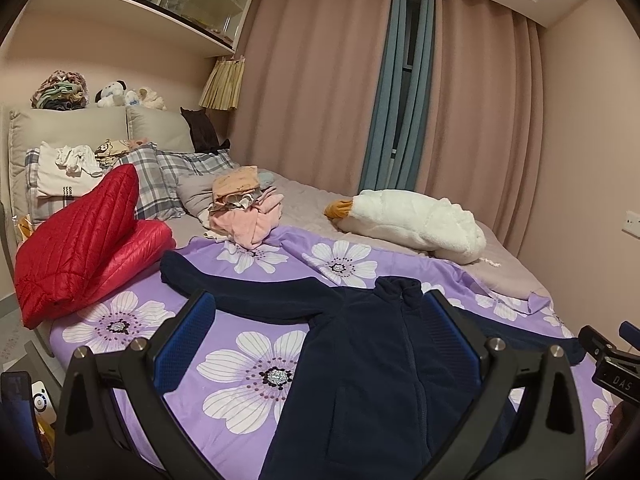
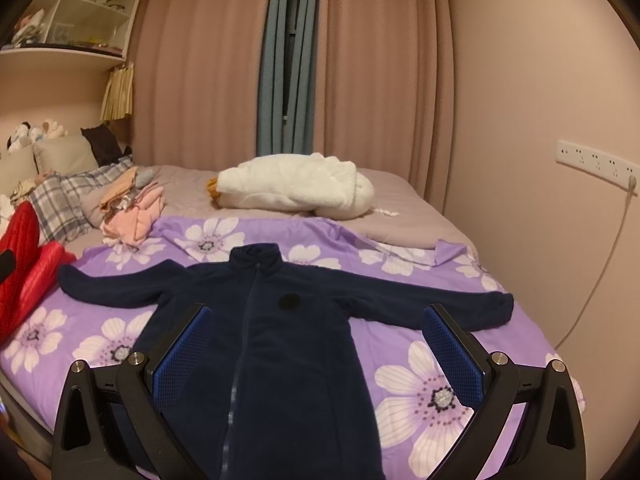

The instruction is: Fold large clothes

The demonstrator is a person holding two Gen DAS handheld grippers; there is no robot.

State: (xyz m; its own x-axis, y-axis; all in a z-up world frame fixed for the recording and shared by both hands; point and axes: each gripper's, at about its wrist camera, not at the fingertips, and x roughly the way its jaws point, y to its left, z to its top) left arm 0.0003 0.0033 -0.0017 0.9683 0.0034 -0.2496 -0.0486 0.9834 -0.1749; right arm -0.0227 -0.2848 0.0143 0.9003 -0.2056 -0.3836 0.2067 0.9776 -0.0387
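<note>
bed (image 2: 400, 192): soft floral sheet may bunch under a fold | navy fleece jacket (image 2: 280, 340): flat, zipped, sleeves spread, thick pile may spring open | left tongs (image 1: 320, 344), right tongs (image 2: 316, 352): both released, hovering above, risk pinching sheet

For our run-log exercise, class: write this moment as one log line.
stage: pre-fold | navy fleece jacket: flat, sleeves spread, on floral bedspread | left gripper: open, empty | right gripper: open, empty

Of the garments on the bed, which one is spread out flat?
The navy fleece jacket, lying front-up with both sleeves stretched sideways on the purple floral sheet. The red quilted jacket is bunched at the bed's edge, and the pink clothes sit piled.
</note>
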